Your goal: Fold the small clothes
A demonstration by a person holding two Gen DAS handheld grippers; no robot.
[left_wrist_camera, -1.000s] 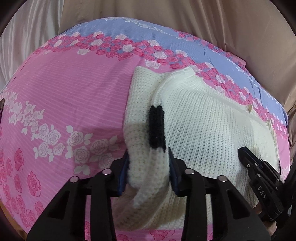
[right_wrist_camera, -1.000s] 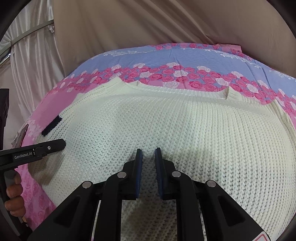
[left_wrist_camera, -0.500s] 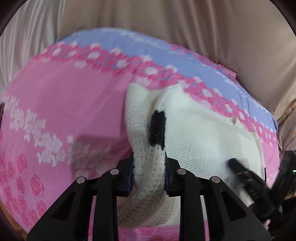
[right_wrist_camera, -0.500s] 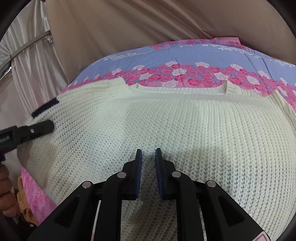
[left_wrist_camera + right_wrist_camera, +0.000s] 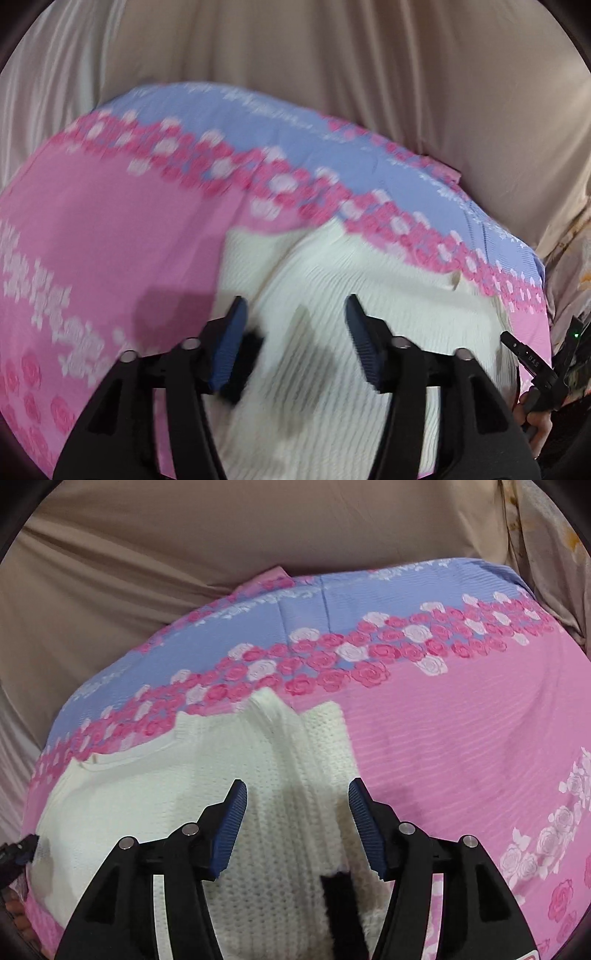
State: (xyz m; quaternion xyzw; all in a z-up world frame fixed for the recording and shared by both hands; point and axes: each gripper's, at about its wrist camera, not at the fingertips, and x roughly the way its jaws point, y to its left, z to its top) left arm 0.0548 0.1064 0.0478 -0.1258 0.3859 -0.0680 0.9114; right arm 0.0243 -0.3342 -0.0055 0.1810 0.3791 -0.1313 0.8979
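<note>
A cream knitted sweater [image 5: 369, 295] lies on the pink and blue rose-print sheet [image 5: 110, 229]. My left gripper [image 5: 293, 343] is open above the sweater's left part, with a black cuff [image 5: 243, 365] by its left finger; this view is blurred. In the right wrist view the sweater [image 5: 147, 794] shows its right sleeve folded over the body, and a black cuff [image 5: 338, 904] lies low between the fingers. My right gripper [image 5: 295, 823] is open above that sleeve and holds nothing. The right gripper also shows in the left wrist view [image 5: 532, 362].
Beige draped cloth [image 5: 332, 74] rises behind the bed and shows in the right wrist view [image 5: 184, 554] too. Bare pink sheet [image 5: 461, 738] spreads right of the sweater. The tip of the left gripper [image 5: 14, 849] shows at the left edge.
My left gripper has opened and let go of the left sleeve with the black cuff. My right gripper has opened and swung over to the right sleeve.
</note>
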